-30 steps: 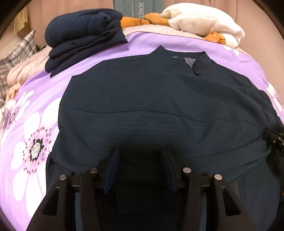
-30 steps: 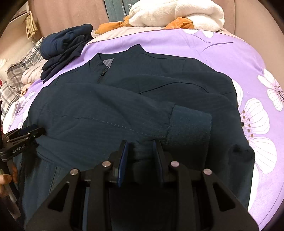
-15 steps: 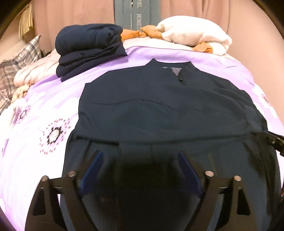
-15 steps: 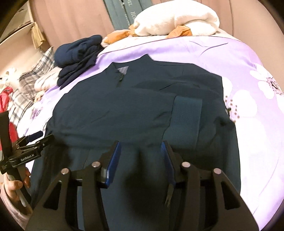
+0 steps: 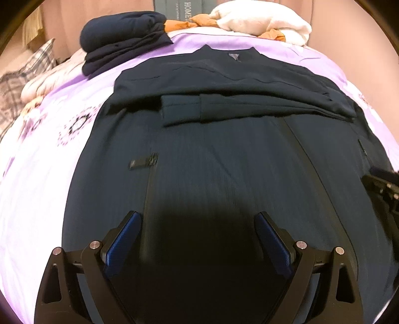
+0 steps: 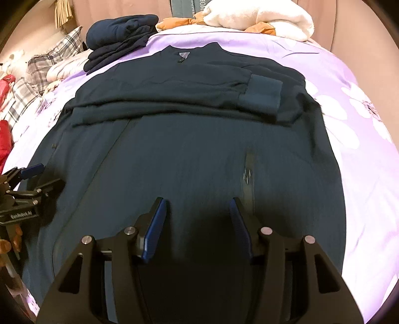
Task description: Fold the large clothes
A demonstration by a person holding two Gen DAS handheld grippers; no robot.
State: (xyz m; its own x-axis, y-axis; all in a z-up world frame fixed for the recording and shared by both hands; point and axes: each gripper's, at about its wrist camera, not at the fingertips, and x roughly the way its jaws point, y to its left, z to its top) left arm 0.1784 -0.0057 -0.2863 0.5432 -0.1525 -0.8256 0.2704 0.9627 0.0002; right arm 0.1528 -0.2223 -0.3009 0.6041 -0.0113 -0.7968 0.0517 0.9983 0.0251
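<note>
Jacket [image 5: 224,162], dark navy and zip-fronted, lies flat across the purple floral bedspread [image 5: 37,199], collar toward twelve o'clock, hem toward six. Both sleeves are folded across its chest; in the left wrist view a ribbed cuff [image 5: 180,109] rests just left of centre, and in the right wrist view another cuff [image 6: 261,96] lies at about one o'clock. A small zip pull [image 5: 143,163] shows on the front panel at nine o'clock from the middle.

The left gripper [image 5: 198,224] hangs over the lower half of the jacket, its blue-padded fingers [image 5: 123,238] spread wide with nothing between them but the cloth below. The right gripper [image 6: 197,206] hangs over the same lower panel, jaws still opening, part-way apart and gripping nothing.

At eleven o'clock a pile of folded navy clothes [image 5: 124,40] sits on the bedspread's far edge. At one o'clock a white fleece bundle [image 5: 261,22] lies over an orange cloth [image 5: 184,23]. A plaid pillow [image 6: 49,57] lies at ten o'clock in the right wrist view. No box, basket or other container shows in either view.
</note>
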